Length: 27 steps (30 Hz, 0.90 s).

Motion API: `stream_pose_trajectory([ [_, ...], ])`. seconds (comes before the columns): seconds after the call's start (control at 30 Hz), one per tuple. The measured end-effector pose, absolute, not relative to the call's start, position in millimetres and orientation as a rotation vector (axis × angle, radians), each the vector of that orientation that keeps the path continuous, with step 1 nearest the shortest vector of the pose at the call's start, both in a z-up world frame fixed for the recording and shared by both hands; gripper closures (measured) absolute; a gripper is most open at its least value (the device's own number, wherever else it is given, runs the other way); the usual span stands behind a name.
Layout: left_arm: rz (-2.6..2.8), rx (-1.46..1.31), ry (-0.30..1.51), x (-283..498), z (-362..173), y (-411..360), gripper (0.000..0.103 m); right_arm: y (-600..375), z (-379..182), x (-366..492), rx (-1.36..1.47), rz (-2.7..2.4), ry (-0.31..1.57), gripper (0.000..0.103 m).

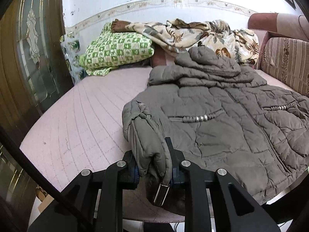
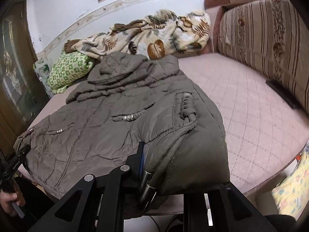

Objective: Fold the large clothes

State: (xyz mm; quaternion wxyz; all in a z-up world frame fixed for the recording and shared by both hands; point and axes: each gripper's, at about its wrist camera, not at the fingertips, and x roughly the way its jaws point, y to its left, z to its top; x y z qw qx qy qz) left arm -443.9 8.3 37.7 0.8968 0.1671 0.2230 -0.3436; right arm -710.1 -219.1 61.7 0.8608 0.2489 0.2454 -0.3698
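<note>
With the quilted jacket (image 1: 222,116) spread across the frame's centre on the pink mattress (image 1: 87,112), left gripper (image 1: 154,164) and right gripper (image 2: 164,166) each pinch a bulky hem corner, which may slip free from thick padding.

Soft daylight, fisheye-warped edges

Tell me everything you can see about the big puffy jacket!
The jacket is grey-brown, quilted and puffy, with a hood, a front zip and bead-trimmed pockets. It lies front-up on the pink quilted bed, hood toward the wall, near a leafy blanket. The left gripper and right gripper each pinch a near bottom corner.
</note>
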Motion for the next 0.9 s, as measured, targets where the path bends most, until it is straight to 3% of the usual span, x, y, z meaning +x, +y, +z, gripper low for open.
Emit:
stream_pose_trajectory([
  [0.9,-0.761,0.257,0.339,-415.8,133.3,13.7,0.082,-221.7,155.5,-726.6,0.423,-0.709,0.346,0.084],
])
